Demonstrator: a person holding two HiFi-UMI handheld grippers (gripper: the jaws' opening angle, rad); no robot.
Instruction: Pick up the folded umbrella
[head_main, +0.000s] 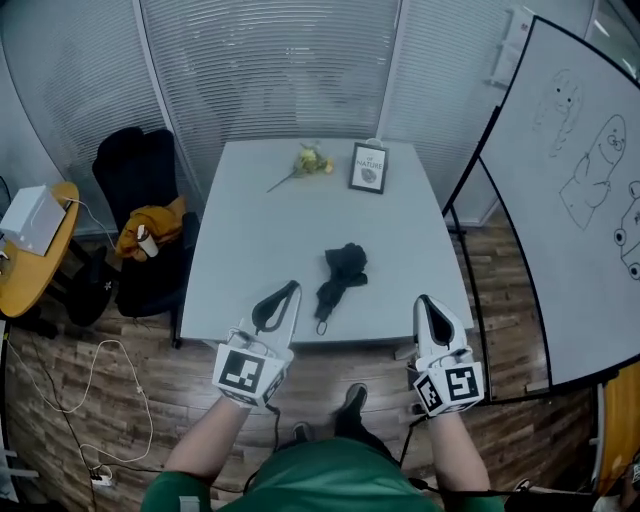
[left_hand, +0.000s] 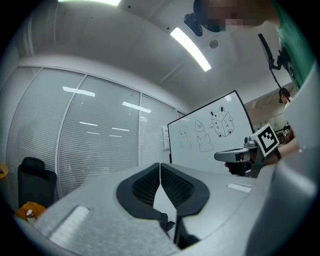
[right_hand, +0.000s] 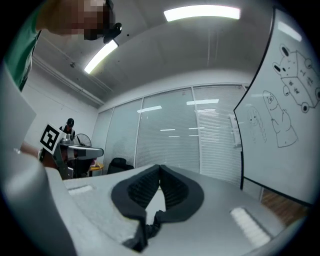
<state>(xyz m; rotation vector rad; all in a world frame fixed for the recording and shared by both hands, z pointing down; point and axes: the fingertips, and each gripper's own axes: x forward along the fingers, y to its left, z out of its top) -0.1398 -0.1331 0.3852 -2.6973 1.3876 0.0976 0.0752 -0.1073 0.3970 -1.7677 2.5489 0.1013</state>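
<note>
A large whiteboard (head_main: 570, 190) stands along the right of the room, and a pale grey table (head_main: 250, 230) occupies the centre. A black chair (head_main: 135, 170) is drawn up at the table's left side. The person stands at the near edge of the table with both tools held out in front. The left gripper (head_main: 292, 288) has its jaws fully together with nothing between them, and the right gripper (head_main: 424, 300) is likewise pressed shut and empty. Each gripper view looks out level across the room, and neither shows the target. The folded umbrella (head_main: 340, 278) lies flat on the near half of the table, between the two grippers and slightly beyond their tips. Its long axis runs away from the person, with the near end angled a little toward the left. The left gripper is just beside it and the right gripper sits farther off, so the left is judged better placed, though its jaws must first open. The umbrella is black, loosely bundled and wider at the far end. It tapers to a thin strap loop (head_main: 321, 327) close to the table edge.
</note>
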